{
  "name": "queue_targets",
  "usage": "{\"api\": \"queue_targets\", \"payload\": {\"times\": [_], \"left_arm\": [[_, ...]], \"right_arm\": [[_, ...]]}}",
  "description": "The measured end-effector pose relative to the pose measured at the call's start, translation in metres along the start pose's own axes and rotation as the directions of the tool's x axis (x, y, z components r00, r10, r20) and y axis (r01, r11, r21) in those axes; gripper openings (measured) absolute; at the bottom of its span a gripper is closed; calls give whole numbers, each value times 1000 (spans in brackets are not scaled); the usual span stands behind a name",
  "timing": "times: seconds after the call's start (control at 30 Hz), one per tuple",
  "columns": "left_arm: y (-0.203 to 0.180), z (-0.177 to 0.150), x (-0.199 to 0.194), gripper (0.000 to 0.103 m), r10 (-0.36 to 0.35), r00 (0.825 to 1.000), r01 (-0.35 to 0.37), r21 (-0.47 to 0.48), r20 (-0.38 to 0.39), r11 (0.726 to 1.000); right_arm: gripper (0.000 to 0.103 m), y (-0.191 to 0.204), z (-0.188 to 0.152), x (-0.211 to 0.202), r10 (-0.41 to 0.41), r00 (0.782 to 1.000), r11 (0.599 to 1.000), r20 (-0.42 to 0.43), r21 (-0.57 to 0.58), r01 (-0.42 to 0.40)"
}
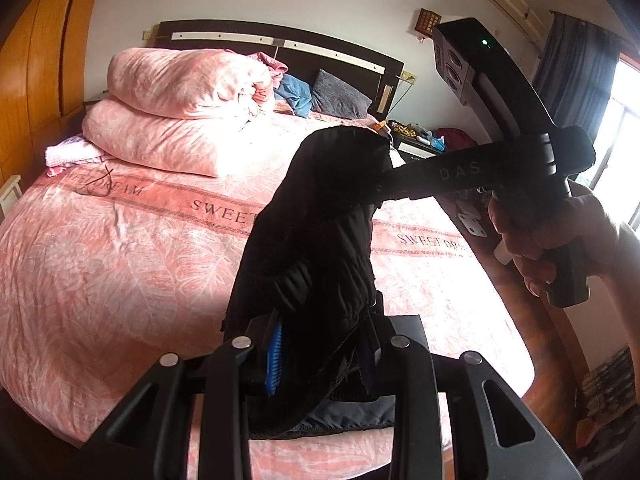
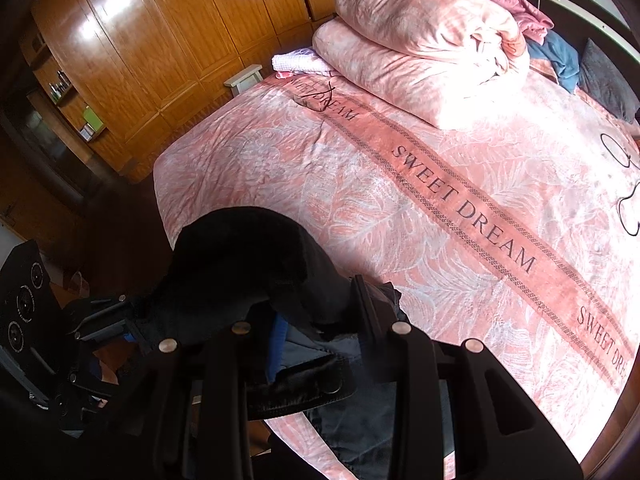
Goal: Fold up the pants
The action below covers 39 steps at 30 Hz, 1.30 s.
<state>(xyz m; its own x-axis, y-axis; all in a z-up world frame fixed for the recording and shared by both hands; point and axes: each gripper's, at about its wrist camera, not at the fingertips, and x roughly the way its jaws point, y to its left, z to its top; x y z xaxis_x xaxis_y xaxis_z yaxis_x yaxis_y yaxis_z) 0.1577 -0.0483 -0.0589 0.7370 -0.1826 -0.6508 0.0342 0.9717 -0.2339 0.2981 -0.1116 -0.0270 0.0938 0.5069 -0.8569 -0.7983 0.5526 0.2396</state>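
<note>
Left-wrist view: the left gripper [image 1: 320,344], at the lower centre of the frame, has its jaws drawn narrow and clamped on the black pants [image 1: 320,240], whose fabric rises in a bunched column toward the middle of the frame. From the right edge, the right gripper [image 1: 380,186] reaches in and bites the upper end of the same cloth; the person's hand [image 1: 532,236] wraps its handle at the right. Behind lies the bed [image 1: 120,260] with a pink leaf-patterned cover (lettered "SWEET DREAM"), and a folded pink duvet [image 1: 180,120] is stacked at the upper left.

Right-wrist view: the right gripper [image 2: 320,332], at the lower centre, holds a thick fold of the pants [image 2: 248,264] between narrowed jaws; the cloth humps up at the centre left of the frame, over the bed's near edge. The wooden wardrobe [image 2: 160,40] fills the upper left.
</note>
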Motion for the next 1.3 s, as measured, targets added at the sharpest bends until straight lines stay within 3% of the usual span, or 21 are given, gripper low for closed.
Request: {"api": "queue_targets", "payload": {"times": [0.83, 1.3], "left_arm": [[-86, -25, 59, 30, -34, 995, 49, 164, -95, 985], [-131, -51, 107, 30, -31, 984, 74, 243, -178, 967]], "right_arm": [[30, -67, -68, -16, -30, 1000, 997, 9, 70, 29], [30, -114, -118, -14, -36, 999, 994, 13, 107, 34]]}}
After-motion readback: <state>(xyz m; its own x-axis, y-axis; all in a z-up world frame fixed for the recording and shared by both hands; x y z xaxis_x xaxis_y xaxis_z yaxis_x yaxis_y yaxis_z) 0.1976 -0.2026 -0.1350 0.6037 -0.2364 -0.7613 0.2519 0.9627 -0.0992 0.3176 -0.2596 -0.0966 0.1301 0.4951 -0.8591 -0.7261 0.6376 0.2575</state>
